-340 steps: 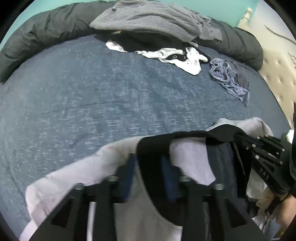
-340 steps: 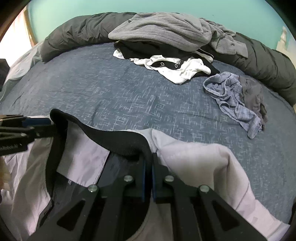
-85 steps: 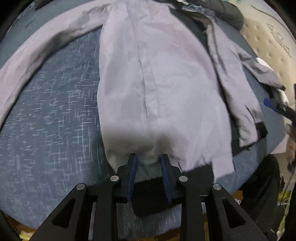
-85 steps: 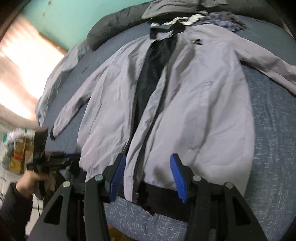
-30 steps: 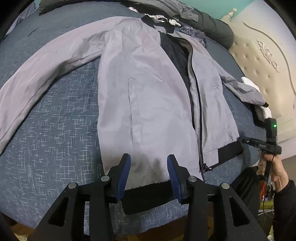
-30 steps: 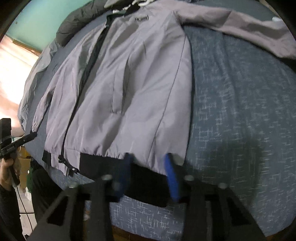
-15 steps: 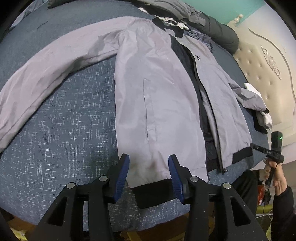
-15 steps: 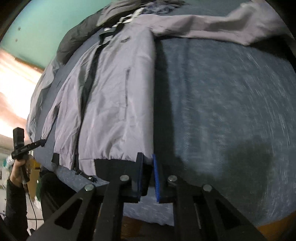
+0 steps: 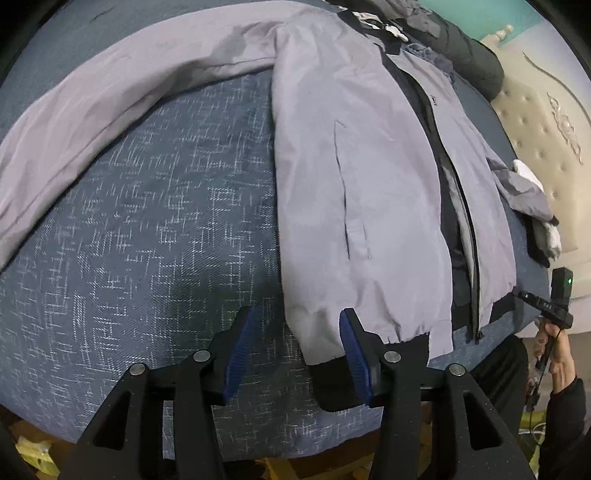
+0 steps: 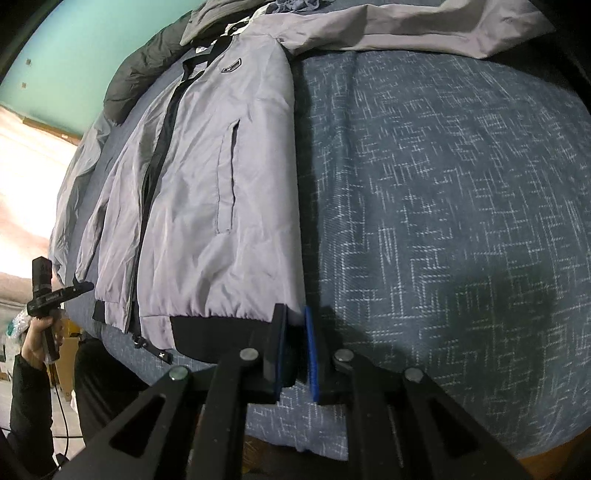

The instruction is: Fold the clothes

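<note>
The grey zip-front jacket (image 9: pixel 354 177) lies face up and spread out on the blue patterned bedspread (image 9: pixel 155 229), its collar toward the far pile of unfolded clothes (image 10: pixel 221 22) and its black hem band (image 10: pixel 207 336) at the near edge of the bed. Both sleeves extend outward, one (image 9: pixel 110 96) sweeping across the bedspread, the other (image 10: pixel 424 29) running off toward the upper right of the right wrist view. The front is unzipped, dark lining showing between the panels. The left gripper (image 9: pixel 295 347) hovers with its blue pads wide apart over the hem corner on its side, holding nothing. The right gripper (image 10: pixel 295 343) has its pads drawn nearly together at the opposite hem corner; whether cloth is pinched between them cannot be determined from this angle. Assessment: laying out and flattening appear complete; no fold is yet visible. Remaining work appears to be bringing sleeves and side panels inward, folding the body, then dealing with the garments still heaped at the far end.
</note>
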Demonstrator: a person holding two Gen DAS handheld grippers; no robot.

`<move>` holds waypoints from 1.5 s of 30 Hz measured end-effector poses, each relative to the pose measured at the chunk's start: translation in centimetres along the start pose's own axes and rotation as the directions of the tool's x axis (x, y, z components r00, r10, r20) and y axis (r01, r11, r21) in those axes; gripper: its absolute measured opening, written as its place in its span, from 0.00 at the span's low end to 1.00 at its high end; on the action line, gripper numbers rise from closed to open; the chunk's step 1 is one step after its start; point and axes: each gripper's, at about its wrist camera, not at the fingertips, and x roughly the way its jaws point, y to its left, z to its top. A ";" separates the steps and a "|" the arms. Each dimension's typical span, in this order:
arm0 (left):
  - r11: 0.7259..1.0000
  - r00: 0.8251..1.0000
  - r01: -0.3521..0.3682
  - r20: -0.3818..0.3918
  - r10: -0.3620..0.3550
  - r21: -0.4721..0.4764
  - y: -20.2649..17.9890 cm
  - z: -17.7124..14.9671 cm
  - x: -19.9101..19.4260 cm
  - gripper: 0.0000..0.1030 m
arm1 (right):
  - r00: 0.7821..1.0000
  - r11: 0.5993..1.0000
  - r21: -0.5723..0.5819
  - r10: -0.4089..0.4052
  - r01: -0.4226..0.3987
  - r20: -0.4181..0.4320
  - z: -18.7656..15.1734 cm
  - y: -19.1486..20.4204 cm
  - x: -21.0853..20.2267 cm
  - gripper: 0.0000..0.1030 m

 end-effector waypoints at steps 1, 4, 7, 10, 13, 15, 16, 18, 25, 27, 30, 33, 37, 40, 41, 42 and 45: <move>1.000 1.000 0.005 -0.003 -0.005 -0.008 0.2 0.0 0.2 0.50 | 1.000 1.000 -0.005 0.003 -0.003 0.004 0.1 0.1 -0.2 0.11; 1.000 1.000 0.006 -0.007 -0.006 -0.013 0.4 0.1 0.7 0.50 | 0.999 1.000 -0.007 -0.007 0.008 0.032 0.1 0.4 -1.1 0.12; 1.000 0.999 0.025 -0.019 -0.026 -0.017 0.5 0.1 1.6 0.50 | 0.999 1.000 -0.011 0.018 -0.018 0.043 0.3 0.4 -1.7 0.12; 0.999 0.999 0.043 -0.027 -0.044 -0.024 0.4 0.0 2.4 0.49 | 0.999 1.000 -0.008 0.005 -0.004 0.042 0.4 0.3 -1.7 0.12; 0.998 0.998 0.058 -0.031 -0.059 -0.010 0.0 -0.2 2.9 0.32 | 0.999 1.000 -0.006 0.001 -0.001 0.046 0.5 0.3 -1.9 0.12; 0.998 0.998 0.058 -0.029 -0.058 0.005 -0.4 -0.3 2.9 0.18 | 0.999 1.000 -0.005 -0.001 0.001 0.049 0.6 0.3 -2.0 0.12; 0.998 0.998 0.057 -0.024 -0.057 0.012 -0.6 -0.4 2.7 0.12 | 0.999 1.000 -0.004 -0.002 0.002 0.050 0.6 0.3 -2.1 0.12; 0.998 0.998 0.066 -0.013 -0.066 0.018 -1.1 -0.6 2.2 0.03 | 0.999 1.000 -0.003 -0.004 0.005 0.053 0.7 0.3 -2.2 0.12; 0.998 0.998 0.064 0.030 -0.064 0.018 -2.5 -0.3 -0.6 0.07 | 0.997 1.000 -0.025 0.001 0.001 0.079 1.7 1.5 -2.9 0.12; 0.998 0.997 0.056 0.056 -0.056 -0.001 -2.5 -0.1 -1.8 0.19 | 0.996 0.999 -0.041 0.010 -0.006 0.092 2.2 2.4 -3.2 0.12; 1.000 0.994 0.031 0.108 -0.030 -0.006 -2.6 0.3 -3.3 0.42 | 0.994 0.997 -0.076 0.026 -0.018 0.105 3.6 4.4 -3.2 0.17; 1.000 0.988 0.002 0.156 -0.002 0.001 -1.3 1.5 -4.6 0.42 | 0.993 0.995 -0.101 0.031 -0.019 0.114 5.5 6.9 -2.1 0.29; 0.999 0.980 0.024 0.199 -0.017 -0.033 -0.8 3.9 -3.9 0.42 | 0.991 0.990 -0.141 0.047 -0.029 0.127 8.9 10.4 -0.5 0.30; 0.998 0.974 0.052 0.224 -0.043 -0.036 -2.0 6.0 -2.5 0.43 | 0.988 0.986 -0.157 0.078 -0.057 0.132 11.9 13.0 1.5 0.35; 0.998 0.971 0.056 0.234 -0.046 -0.037 -2.3 6.9 -2.2 0.43 | 0.988 0.985 -0.160 0.083 -0.062 0.130 13.0 14.0 2.2 0.44; 0.998 0.968 0.060 0.245 -0.049 -0.037 -2.6 7.8 -2.0 0.44 | 0.988 0.985 -0.163 0.086 -0.064 0.129 14.0 15.0 3.0 0.47; 0.999 0.960 0.033 0.279 -0.027 -0.019 -3.6 9.8 -1.2 0.47 | 0.991 0.983 -0.178 0.055 -0.032 0.125 16.8 17.5 5.3 0.48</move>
